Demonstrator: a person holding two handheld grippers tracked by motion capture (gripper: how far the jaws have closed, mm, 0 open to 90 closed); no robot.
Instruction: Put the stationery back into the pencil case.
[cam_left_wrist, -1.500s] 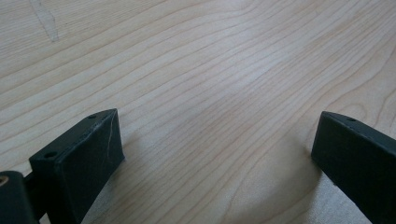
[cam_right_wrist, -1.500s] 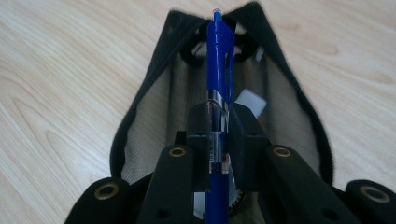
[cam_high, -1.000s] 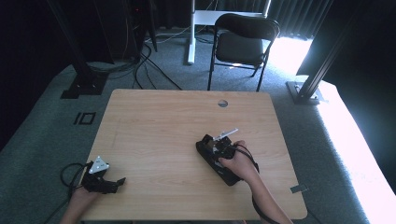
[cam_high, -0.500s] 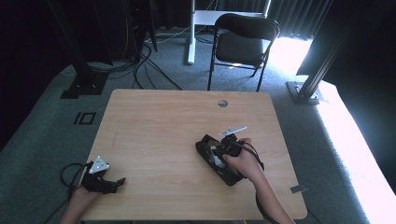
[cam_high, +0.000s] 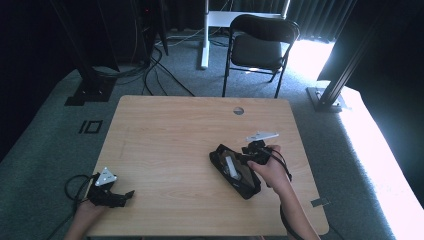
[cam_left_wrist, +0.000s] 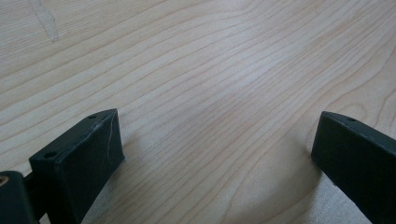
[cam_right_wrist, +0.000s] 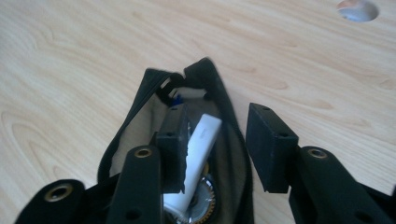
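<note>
The right hand-held gripper (cam_right_wrist: 212, 144), just been opening, is being held spread over the white stick (cam_right_wrist: 198, 156) in the pouch (cam_right_wrist: 126, 135); the left hand-held gripper (cam_left_wrist: 215, 154), at seven o'clock on the surface (cam_high: 175, 130), is being kept spread wide.

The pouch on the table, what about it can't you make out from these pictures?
- Pouch contents, right gripper view: the white stick and a round gold-rimmed thing are partly covered by the right tool's near jaw and cut off by the bottom edge.
- A small blue thing at the far end: mostly tucked under the rim.
- High view: the pouch is too small for detail, and the hand covers its right side.
</note>
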